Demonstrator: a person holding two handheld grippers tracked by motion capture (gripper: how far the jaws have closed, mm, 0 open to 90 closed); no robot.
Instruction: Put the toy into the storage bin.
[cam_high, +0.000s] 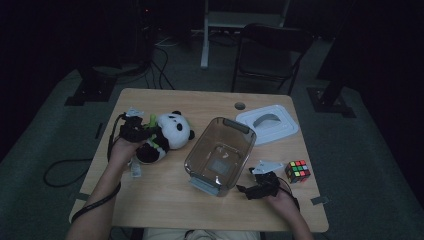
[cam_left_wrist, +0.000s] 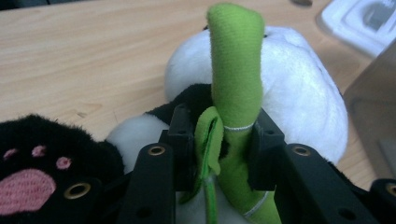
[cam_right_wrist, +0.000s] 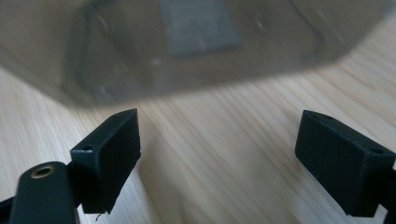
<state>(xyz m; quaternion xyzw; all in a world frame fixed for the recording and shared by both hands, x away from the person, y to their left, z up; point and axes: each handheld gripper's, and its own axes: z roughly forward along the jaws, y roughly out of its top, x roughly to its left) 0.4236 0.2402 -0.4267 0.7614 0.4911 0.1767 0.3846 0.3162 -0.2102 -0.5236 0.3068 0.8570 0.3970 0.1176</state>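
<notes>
A black-and-white panda plush (cam_high: 170, 131) lies on the left part of the wooden table (cam_high: 165, 200). In the left gripper view its white body (cam_left_wrist: 299, 98) is behind a green felt stalk (cam_left_wrist: 236, 70) that stands upright. My left gripper (cam_left_wrist: 224, 140) is shut on that stalk, both pads pressing its lower part; the high view has the gripper (cam_high: 145, 131) at the panda's left side. My right gripper (cam_right_wrist: 219, 154) stands open above bare wood, pointing at a clear plastic bin (cam_right_wrist: 196, 42). From above, it (cam_high: 246, 189) sits just right of the bin's near corner.
The clear bin (cam_high: 220, 155) stands mid-table, tilted, with a grey latch at each end. Its white lid (cam_high: 267, 124) lies at the back right. A colour cube (cam_high: 297, 171) rests right of my right gripper. A dark chair (cam_high: 270, 50) stands beyond the table.
</notes>
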